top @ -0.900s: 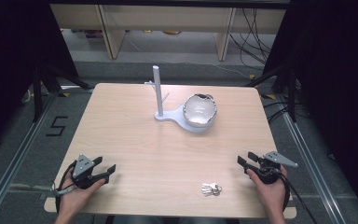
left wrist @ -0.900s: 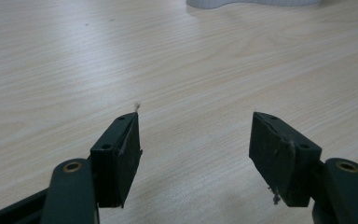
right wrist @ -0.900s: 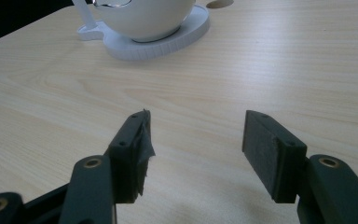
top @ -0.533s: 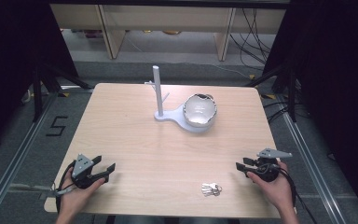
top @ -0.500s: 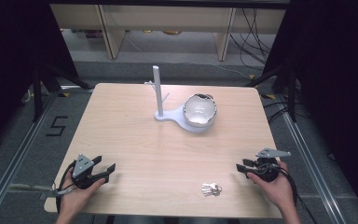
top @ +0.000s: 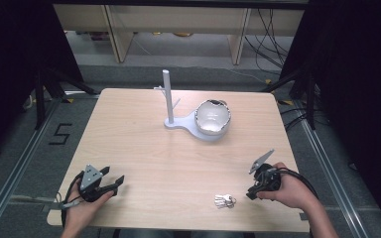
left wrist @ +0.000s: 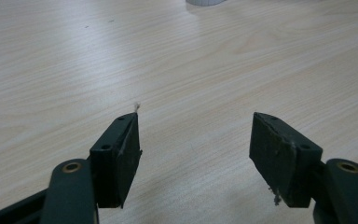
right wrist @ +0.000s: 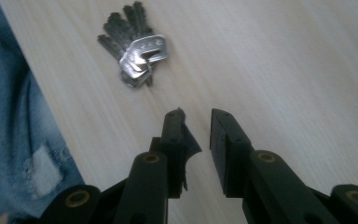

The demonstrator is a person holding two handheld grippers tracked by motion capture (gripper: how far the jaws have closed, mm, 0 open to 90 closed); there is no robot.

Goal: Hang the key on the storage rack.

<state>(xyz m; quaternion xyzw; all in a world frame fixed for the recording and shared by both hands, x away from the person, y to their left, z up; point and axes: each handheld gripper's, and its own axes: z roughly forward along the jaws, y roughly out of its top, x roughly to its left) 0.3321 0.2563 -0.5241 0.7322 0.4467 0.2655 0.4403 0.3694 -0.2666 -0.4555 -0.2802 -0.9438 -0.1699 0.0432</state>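
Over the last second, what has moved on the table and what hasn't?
The right gripper has swung down and tilted toward the bunch of keys, which lies just ahead of its jaws, apart from them and not yet gripped. The jaws stand narrowly parted with nothing between them. The left gripper has stayed put, open and empty. The keys, the white stand and the bowl have not shifted.

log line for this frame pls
target: keys on table, untouched | right claw just short of keys, narrow gap, empty | left claw open, empty
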